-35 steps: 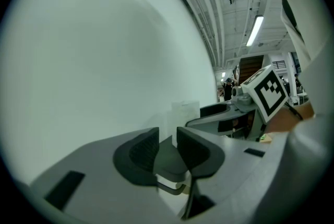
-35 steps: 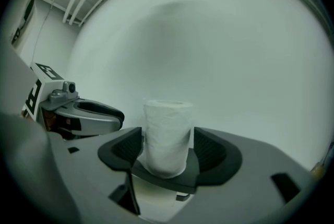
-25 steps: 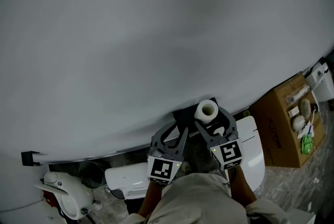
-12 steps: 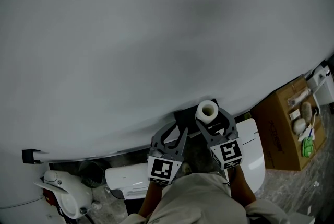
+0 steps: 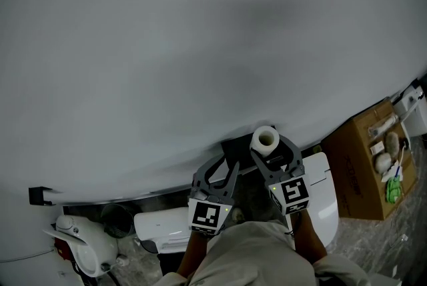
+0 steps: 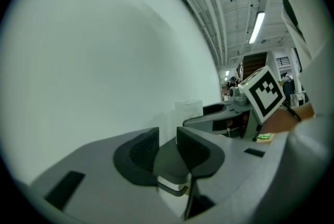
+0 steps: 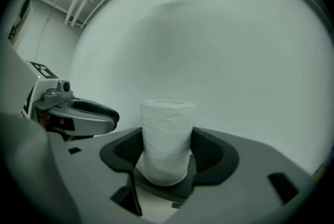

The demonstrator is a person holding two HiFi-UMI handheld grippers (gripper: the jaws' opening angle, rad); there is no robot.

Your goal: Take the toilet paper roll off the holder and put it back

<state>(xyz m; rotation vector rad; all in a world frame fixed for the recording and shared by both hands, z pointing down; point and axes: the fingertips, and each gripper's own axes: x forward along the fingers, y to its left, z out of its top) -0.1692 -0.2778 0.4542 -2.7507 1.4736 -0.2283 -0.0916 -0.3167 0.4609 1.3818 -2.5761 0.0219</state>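
Observation:
A white toilet paper roll stands upright between the jaws of my right gripper, close to the pale wall. In the right gripper view the roll fills the gap and both pads press on its sides, so that gripper is shut on it. Just left of and below the roll, a black holder plate sits on the wall. My left gripper hovers beside it, slightly lower. Its jaws stand nearly together with nothing between them.
A white toilet lies below the grippers. A cardboard box with small items stands at the right. A white appliance sits at the lower left, and a small black bracket sticks out of the wall.

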